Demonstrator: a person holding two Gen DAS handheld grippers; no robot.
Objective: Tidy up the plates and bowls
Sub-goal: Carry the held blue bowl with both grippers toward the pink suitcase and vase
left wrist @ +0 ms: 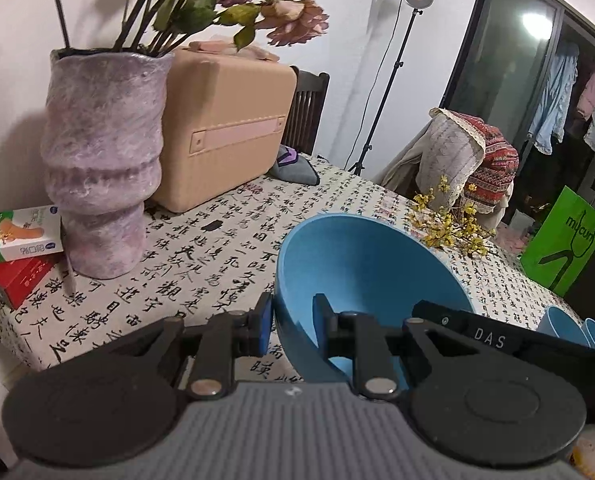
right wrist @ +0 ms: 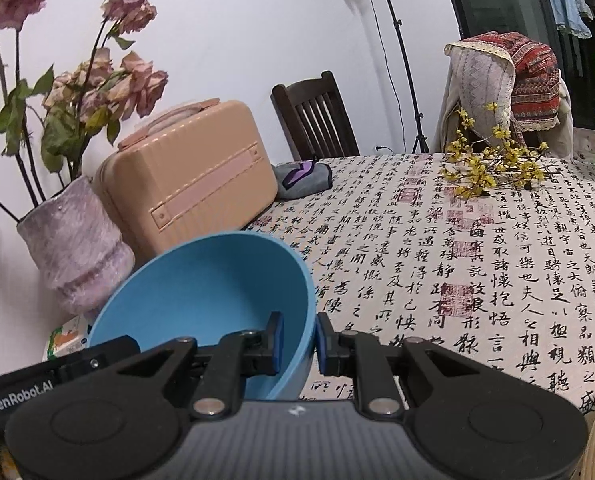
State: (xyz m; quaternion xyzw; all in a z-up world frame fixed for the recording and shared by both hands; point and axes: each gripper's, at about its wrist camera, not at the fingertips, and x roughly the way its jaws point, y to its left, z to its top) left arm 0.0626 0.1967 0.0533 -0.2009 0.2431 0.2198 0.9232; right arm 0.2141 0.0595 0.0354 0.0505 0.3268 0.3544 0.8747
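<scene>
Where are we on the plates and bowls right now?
In hand: both grippers, left and right, pinch opposite rims of one blue bowl, lifted and tilted over the table. Left: setting it down; other blue dishes wait at the edge. Nothing visibly finished yet.

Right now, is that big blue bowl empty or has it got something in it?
Empty as far as shown: the blue bowl shows only bare blue inside in both views, though the claws hide part of its bottom.

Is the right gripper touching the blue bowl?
Touching. The right wrist view shows the right gripper with its blue pads pressed on both sides of the blue bowl rim.
</scene>
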